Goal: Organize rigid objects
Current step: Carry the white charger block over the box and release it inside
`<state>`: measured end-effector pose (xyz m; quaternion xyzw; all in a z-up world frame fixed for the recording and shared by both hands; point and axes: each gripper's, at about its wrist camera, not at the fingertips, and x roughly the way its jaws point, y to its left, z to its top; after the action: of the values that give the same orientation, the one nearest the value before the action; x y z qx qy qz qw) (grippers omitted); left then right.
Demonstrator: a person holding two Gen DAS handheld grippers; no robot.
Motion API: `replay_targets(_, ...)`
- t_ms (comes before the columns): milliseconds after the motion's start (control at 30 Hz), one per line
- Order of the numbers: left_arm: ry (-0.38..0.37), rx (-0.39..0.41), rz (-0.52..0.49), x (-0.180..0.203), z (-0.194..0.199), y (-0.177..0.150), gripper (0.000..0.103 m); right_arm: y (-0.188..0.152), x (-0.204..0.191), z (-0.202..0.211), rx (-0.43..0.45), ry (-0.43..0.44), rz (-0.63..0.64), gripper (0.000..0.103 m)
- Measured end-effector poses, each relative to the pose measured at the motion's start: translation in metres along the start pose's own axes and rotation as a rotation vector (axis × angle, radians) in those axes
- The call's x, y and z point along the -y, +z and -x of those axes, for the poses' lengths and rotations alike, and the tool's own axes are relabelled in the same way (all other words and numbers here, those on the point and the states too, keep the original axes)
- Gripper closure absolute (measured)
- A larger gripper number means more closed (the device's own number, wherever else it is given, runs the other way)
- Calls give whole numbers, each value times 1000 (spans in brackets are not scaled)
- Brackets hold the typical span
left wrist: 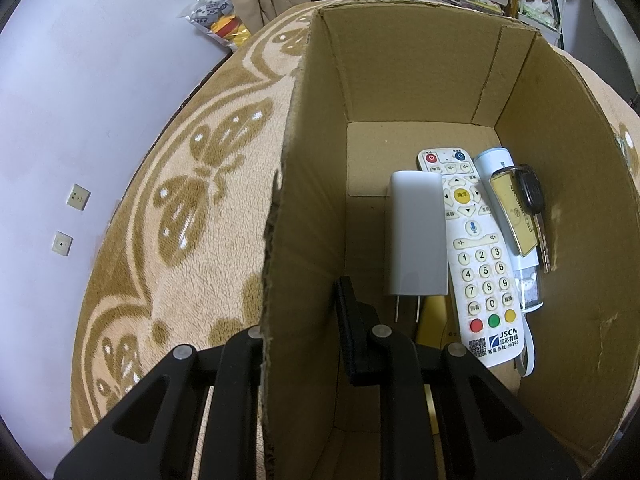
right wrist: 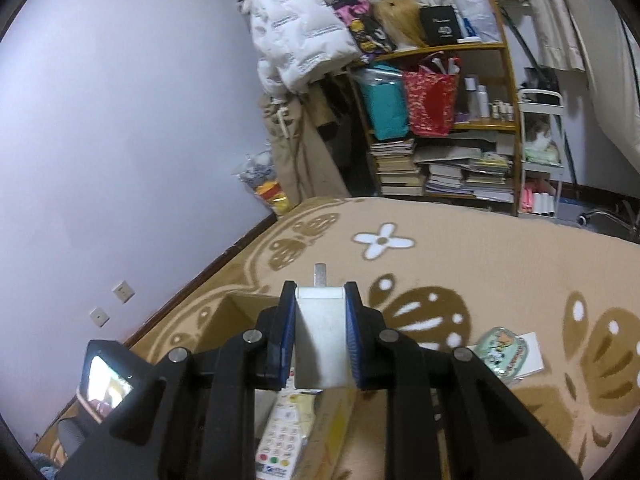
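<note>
Two grippers: left gripper (left wrist: pixel 308 296) clamped almost closed on the side wall of the cardboard box (left wrist: pixel 400 72); right gripper (right wrist: pixel 320 312) pinching the white plug block (right wrist: pixel 320 332), pads pressed on its flat sides.
Plug block position: held in the air over the box.
Plug block axis: lengthwise along the fingers, metal prong pointing away from the camera.
Writing: remote (left wrist: pixel 476 256) in the box reads "JSCN" and "96296"; yellow key tag (left wrist: pixel 514 212) is unreadable.

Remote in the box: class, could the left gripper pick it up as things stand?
Probably not yet. The left gripper is shut on the box wall, so it would have to let go first. The remote lies uncovered inside the open-topped box.
</note>
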<state>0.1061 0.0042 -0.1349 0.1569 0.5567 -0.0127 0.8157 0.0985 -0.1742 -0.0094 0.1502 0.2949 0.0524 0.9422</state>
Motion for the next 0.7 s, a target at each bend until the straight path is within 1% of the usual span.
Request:
replay_targets(267,2,0,-2,0,0,0,85,-15,-21,-12,-52,18,50,79)
replay_targets(567,1,-1,0,-1,0,0,85,-28,-22,-24,-120,41,48,79)
replay_targets(700,1,-1,-1,-1,0,1,85,-32,-24,-29,-136,45,49,79)
